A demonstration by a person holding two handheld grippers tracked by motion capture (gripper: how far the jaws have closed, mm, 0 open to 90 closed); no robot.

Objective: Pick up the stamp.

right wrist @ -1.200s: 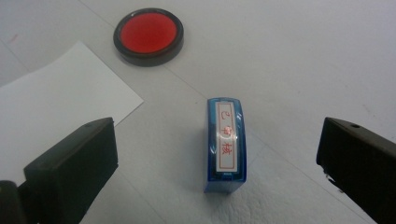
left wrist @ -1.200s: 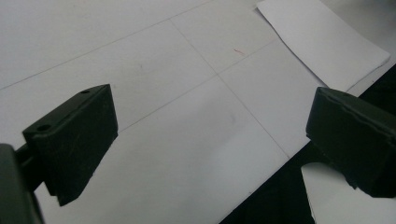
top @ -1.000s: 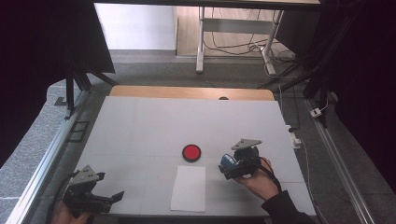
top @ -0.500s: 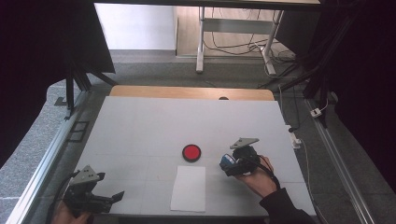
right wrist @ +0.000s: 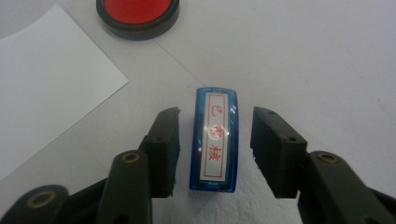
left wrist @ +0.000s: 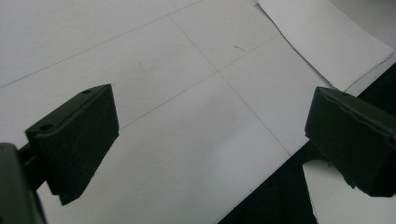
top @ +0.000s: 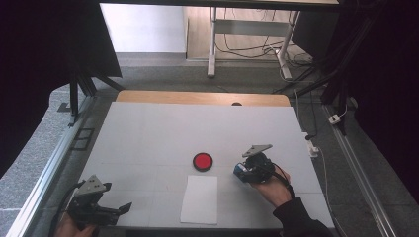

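Beside the red ink pad (right wrist: pixel 137 14), the right gripper (right wrist: pixel 215 149) has just been closing around the blue stamp (right wrist: pixel 214 138), pads not yet touching; left gripper (left wrist: pixel 210 140) gapes wide

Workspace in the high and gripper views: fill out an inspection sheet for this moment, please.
Surface: white table, faint grid lines, wooden strip at the far edge.
Job's things: blue stamp with red characters; round red ink pad; white paper sheet.
Clutter: nothing seen.
Grippers: right gripper jaws have just been closing around the stamp, small gaps remain; left gripper open over bare table.
Cables: one trails from the right gripper; more on the floor.
Surroundings: grey floor, desk legs beyond, dark curtains.
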